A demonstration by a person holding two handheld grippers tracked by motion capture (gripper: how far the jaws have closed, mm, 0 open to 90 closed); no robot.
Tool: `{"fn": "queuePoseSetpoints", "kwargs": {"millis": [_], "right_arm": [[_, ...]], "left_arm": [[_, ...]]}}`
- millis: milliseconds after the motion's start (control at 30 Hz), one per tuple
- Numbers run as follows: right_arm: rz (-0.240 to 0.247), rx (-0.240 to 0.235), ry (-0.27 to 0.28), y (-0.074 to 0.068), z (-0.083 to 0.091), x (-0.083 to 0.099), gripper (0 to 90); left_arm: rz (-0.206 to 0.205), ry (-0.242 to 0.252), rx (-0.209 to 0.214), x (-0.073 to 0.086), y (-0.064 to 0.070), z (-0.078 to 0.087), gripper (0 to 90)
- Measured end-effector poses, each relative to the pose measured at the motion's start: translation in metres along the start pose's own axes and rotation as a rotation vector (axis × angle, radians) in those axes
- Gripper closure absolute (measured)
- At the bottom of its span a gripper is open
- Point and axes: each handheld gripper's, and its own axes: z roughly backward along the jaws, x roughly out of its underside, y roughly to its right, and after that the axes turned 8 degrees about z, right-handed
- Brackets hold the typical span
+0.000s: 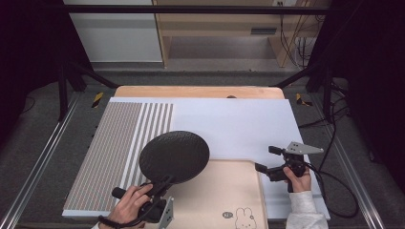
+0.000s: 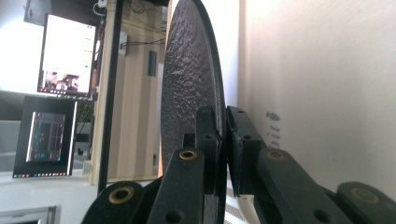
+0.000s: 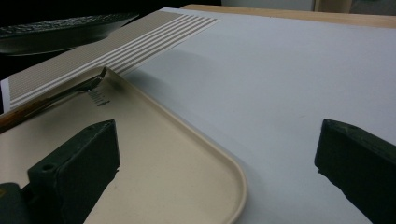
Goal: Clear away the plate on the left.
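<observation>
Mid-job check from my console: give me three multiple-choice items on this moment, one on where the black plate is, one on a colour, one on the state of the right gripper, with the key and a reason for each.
1. Where is the black plate?
A. Flat on the striped mat
B. Held up by its rim in the left gripper, over the beige tray's far left corner
C. In the right gripper

2. What colour is the tray?
A. Beige
B. Blue
C. Black

3. How stands the right gripper?
A. Shut on a fork
B. Shut on the tray rim
C. Open, holding nothing

Key: 1 B, since the left gripper view shows the jaws clamped on the plate's edge; 2 A, since the high view and the right gripper view both show a beige tray; 3 C, since the right gripper view shows its jaws wide apart with nothing between them, over the tray's edge and the white sheet.
</observation>
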Motion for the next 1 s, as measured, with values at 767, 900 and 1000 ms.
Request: {"fn": "queuePoseSetpoints", "kwargs": {"millis": [767,900,1000], "right_arm": [[0.005,0.001,0.003,0.0,0.001,0.0,0.3],[0.004,0.002,0.003,0.0,0.001,0.0,0.3],[0.003,0.001,0.003,0.0,0.001,-0.001,0.3]], "left_arm": [[0.016,0.053,0.073,-0.027,0.018,0.004,83.2],[0.013,0.05,0.084,-0.03,0.021,0.007,83.5],[0.025,0.056,0.094,-0.031,0.024,0.007,83.5]]}}
